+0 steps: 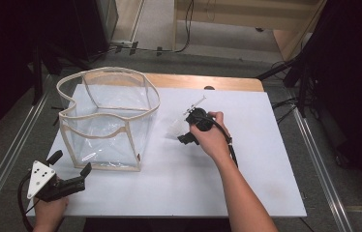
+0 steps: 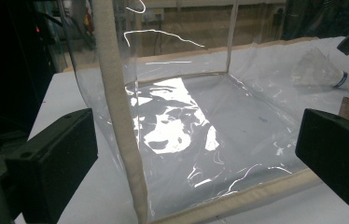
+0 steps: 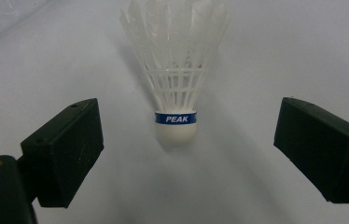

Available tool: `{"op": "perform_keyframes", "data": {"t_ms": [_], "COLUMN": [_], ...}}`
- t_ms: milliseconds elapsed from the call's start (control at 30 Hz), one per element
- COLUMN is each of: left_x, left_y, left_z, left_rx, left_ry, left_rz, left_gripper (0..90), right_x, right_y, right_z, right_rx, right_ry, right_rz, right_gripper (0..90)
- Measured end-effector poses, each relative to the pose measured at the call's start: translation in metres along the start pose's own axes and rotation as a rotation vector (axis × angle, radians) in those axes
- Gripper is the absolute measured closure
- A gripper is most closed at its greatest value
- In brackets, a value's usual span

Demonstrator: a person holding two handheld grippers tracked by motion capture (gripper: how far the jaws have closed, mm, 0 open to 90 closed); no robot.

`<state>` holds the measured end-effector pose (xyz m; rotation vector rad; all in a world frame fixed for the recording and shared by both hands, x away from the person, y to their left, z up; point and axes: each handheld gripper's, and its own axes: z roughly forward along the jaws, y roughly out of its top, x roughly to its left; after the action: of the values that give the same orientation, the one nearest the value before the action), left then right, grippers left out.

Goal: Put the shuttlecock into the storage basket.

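Shuttlecock (image 3: 176, 88) first: it lies on the white table (image 1: 247, 183) with its cork end toward my right gripper (image 3: 182, 154) and its feathers fanned away from it, a blue band just above the cork. I have the right gripper pointed at it so both black jaws flank the cork, one on each side, neither touching. The jaws stand wide, open, with nothing held. I judge that lining up on the cork is the sensible choice, since the feathers would crush.

From the high view the right gripper (image 1: 187, 131) sits just right of the clear bag (image 1: 106, 121), with the shuttlecock (image 1: 174, 129) a pale blur at its tip, near the bag's right wall but apart from it. The bag stands upright with its tan-trimmed mouth open upward, which I take to be where the shuttlecock should go.

My left gripper (image 1: 67, 169) waits at the near left corner of the table, beside the bag's front corner. In the left gripper view its jaws are spread either side of the bag's tan corner seam (image 2: 121, 135), not pressing on it, so it is open too. I read it as ready to steady the bag.
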<state>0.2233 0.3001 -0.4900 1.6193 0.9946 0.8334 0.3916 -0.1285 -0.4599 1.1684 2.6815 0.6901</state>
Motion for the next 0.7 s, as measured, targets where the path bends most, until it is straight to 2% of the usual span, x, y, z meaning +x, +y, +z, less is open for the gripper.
{"op": "perform_keyframes", "data": {"t_ms": [33,167,200,367,433,467,500,533,567,667,700], "left_x": [0.000,0.000,0.000,0.000,0.000,0.000,-0.001,-0.001,-0.001,0.000,0.000], "left_y": [0.000,0.000,0.000,0.000,0.000,0.000,0.000,0.000,0.000,0.000,0.000], "left_z": [0.000,0.000,0.000,0.000,0.000,0.000,0.000,0.000,0.000,0.000,0.000], "left_rx": [0.000,0.000,0.000,0.000,0.001,0.002,0.002,0.002,0.001,0.001,0.001], "left_ry": [0.000,0.000,-0.001,0.000,0.000,0.001,0.001,0.001,0.000,-0.001,-0.001], "left_rz": [0.000,0.000,0.001,0.002,0.003,0.004,0.003,0.004,0.004,0.003,0.003], "left_gripper": [0.0,0.0,0.0,0.0,0.0,0.0,0.0,0.0,0.0,0.0,0.0], "right_x": [0.000,-0.001,-0.001,-0.001,0.000,0.000,0.001,0.001,0.003,0.005,0.006], "right_y": [0.000,0.000,0.000,0.001,0.002,0.002,0.002,0.002,0.003,0.004,0.005], "right_z": [0.001,0.004,0.006,0.012,0.017,0.017,0.020,0.020,0.023,0.026,0.028], "right_rx": [0.001,0.021,0.030,0.051,0.070,0.070,0.080,0.080,0.094,0.104,0.107], "right_ry": [0.000,0.000,0.000,0.003,0.000,0.000,-0.003,-0.003,-0.017,-0.034,-0.040], "right_rz": [-0.001,0.015,0.019,0.005,-0.003,-0.003,0.001,0.001,0.011,0.017,0.020], "right_gripper": [12.0,15.6,19.3,25.7,32.9,32.9,39.0,39.0,44.7,49.5,54.9]}}
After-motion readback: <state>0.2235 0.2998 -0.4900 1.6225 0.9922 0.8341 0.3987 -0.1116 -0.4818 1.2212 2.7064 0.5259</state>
